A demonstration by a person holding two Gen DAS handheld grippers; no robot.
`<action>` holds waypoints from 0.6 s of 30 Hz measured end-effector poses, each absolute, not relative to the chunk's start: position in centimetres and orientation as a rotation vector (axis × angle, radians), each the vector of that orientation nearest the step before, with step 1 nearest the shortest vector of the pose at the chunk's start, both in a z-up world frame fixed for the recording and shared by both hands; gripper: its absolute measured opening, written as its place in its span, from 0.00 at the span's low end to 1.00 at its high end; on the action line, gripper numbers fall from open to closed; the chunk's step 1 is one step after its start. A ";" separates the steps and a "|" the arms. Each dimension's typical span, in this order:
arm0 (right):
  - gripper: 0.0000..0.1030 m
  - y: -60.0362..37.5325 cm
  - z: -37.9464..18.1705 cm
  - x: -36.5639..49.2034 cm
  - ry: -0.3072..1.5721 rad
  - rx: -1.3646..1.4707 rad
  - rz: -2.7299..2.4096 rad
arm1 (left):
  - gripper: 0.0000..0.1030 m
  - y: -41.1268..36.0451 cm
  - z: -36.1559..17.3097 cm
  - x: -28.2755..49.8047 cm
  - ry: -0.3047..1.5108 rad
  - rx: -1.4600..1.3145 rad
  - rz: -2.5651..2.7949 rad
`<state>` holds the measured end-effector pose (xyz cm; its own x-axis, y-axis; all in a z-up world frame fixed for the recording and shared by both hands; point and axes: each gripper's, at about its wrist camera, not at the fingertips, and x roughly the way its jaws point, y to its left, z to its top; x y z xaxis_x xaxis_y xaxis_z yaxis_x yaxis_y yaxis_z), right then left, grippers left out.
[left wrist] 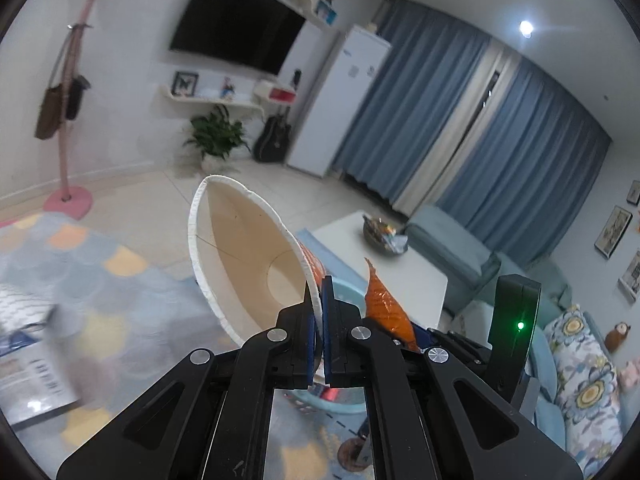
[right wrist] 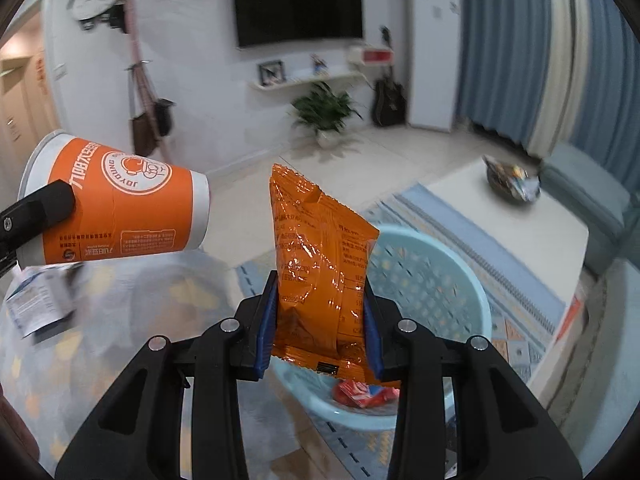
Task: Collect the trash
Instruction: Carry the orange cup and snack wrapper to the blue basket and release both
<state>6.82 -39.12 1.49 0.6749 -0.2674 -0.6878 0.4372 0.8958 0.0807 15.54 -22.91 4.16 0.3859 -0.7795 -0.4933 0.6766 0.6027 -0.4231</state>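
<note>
A: Left tool (left wrist: 318,320) pinches the rim wall of the paper cup (left wrist: 240,256), one finger inside, one outside. Cup lies tipped on its side in the air, mouth away from the right tool.

B: Right tool (right wrist: 320,320) clamps the orange snack packet (right wrist: 320,256) by its lower half, upright, above the light blue basket (right wrist: 448,280). Red wrapper (right wrist: 364,394) lies in the basket bottom.

A: Advice for the drop?

B: Packet looks roughly centred over the basket; lower it before spreading the fingers, since foil may flutter. Bring the cup over the opening too, base down if possible, so it doesn't roll off the rim onto the rug (right wrist: 472,236).
</note>
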 end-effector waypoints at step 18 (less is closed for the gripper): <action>0.60 -46.3 -5.5 6.4 0.919 0.390 -0.509 | 0.51 -30.3 -2.8 19.7 0.933 -0.166 -0.930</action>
